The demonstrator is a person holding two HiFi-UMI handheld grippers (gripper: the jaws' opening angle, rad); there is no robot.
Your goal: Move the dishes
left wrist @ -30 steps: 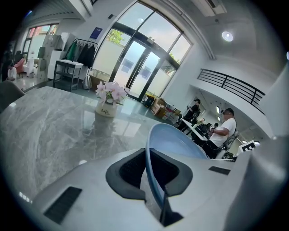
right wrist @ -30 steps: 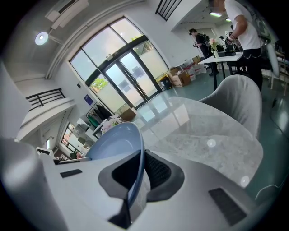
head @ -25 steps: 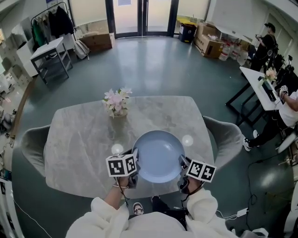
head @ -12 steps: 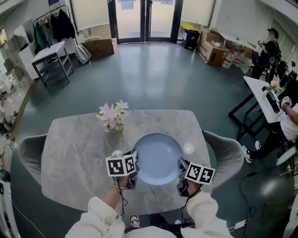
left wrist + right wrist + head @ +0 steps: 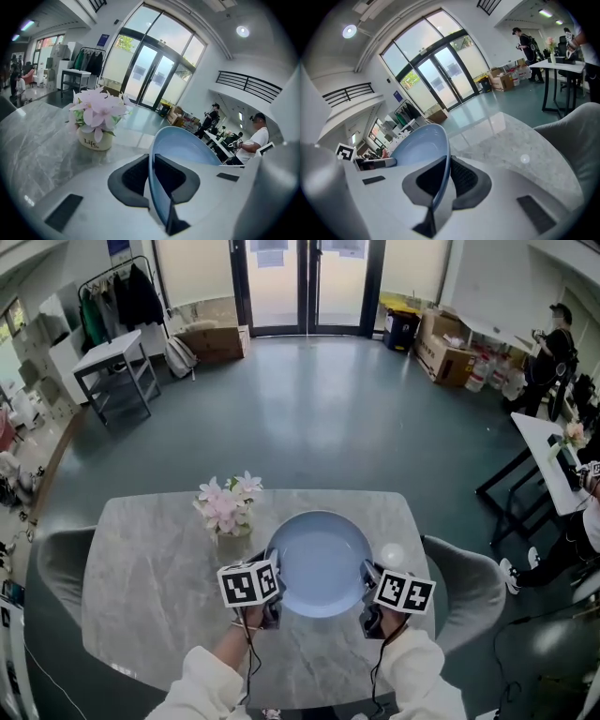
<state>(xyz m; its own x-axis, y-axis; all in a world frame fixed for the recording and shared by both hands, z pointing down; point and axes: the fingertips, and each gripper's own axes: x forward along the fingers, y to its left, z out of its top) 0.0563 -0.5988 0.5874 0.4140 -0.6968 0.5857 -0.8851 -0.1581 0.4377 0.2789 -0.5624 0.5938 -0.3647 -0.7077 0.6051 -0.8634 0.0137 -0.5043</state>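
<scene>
The person's white sleeves [image 5: 412, 671] come in from 6 o'clock in the head view, each hand carrying a gripper. The left gripper [image 5: 271, 604] is clamped on the 9 o'clock edge of a pale blue plate [image 5: 321, 563], its two dark pads pressed on either face of the rim. The right gripper [image 5: 367, 602] pinches the 3 o'clock edge the same way. The plate sits level between them over the near right part of the grey marble desk [image 5: 159, 563]; whether it touches the desk cannot be told. At 10 o'clock from the plate, just beside it, stands a small white pot of pink flowers [image 5: 225, 506]. Grey chairs flank the desk at 9 o'clock [image 5: 58, 563] and 3 o'clock [image 5: 466, 585]. Farther off, at 12 o'clock, are glass doors [image 5: 305, 282], with a clothes rack [image 5: 117, 296] at 10 o'clock and cardboard boxes [image 5: 448, 357] at 2 o'clock.
</scene>
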